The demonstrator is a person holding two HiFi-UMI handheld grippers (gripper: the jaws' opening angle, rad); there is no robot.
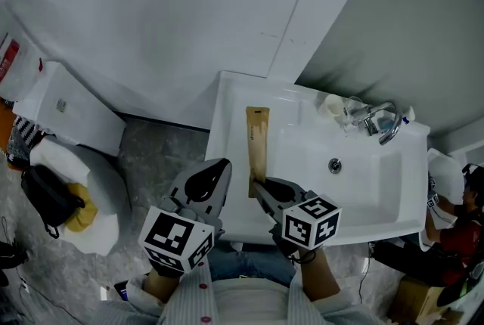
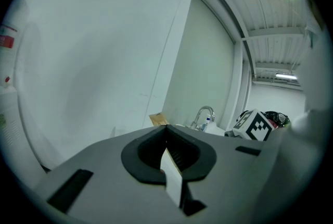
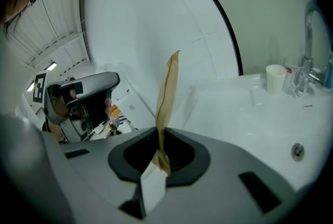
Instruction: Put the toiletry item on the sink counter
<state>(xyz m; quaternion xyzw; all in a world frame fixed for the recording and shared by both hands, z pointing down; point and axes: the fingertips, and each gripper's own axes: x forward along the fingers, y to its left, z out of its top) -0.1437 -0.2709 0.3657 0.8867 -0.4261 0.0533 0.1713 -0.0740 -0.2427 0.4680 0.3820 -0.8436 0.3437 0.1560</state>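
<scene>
The toiletry item is a flat brown paper packet (image 1: 257,146). My right gripper (image 1: 261,187) is shut on its near end, and the rest lies out over the left side of the white sink counter (image 1: 227,112). In the right gripper view the packet (image 3: 167,98) stands edge-on, rising from between the pinching jaws of that gripper (image 3: 158,137). My left gripper (image 1: 219,165) hovers just left of the counter's front corner. Its jaws meet with nothing between them (image 2: 166,128). The packet's far tip (image 2: 158,120) shows beyond them.
A chrome faucet (image 1: 382,123) and a white cup (image 1: 330,106) stand at the back of the basin, with the drain (image 1: 334,165) in its middle. A toilet (image 1: 68,112) with a black bag (image 1: 49,195) on it stands at the left. Another person (image 1: 454,218) is at the right edge.
</scene>
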